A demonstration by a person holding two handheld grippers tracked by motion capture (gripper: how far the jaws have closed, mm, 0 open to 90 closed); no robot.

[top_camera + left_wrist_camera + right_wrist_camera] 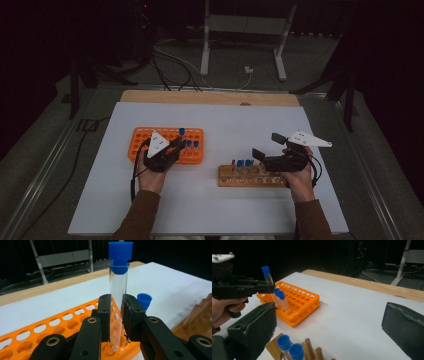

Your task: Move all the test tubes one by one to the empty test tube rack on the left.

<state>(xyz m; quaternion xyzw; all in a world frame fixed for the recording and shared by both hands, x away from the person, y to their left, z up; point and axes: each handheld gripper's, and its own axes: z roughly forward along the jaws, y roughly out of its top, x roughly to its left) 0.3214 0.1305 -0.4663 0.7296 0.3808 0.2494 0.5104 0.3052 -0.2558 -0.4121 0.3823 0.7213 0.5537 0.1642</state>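
While the left gripper (pixel 176 146) hung over the orange rack (pixel 140 142), its jaws were clamped on a clear test tube (pixel 117 307) with a blue cap, held upright by its middle. In the left gripper view the tube's rounded bottom sat at the level of the rack's near edge, over its holes; whether it touched the rack could not be told. Just right of the held tube, two more blue-capped tubes (pixel 192 145) stood in holes toward the rack's right end, and a further blue cap showed at the rack's far edge. The rack itself lay on the white sheet of the desk (pixel 225 120), left of centre.

To the right of the orange rack, well apart from it, lay a wooden rack (pixel 250 176) nearer the person's side of the desk. Two blue-capped tubes (pixel 290 348) stood in its left part, beside a few short wooden pegs. Over the right part of this wooden rack hovered the right gripper (pixel 268 146), its jaws spread wide with nothing between them; the right gripper view showed bare white sheet in the gap. The right hand (pixel 299 177) rested behind the wooden rack's right end.
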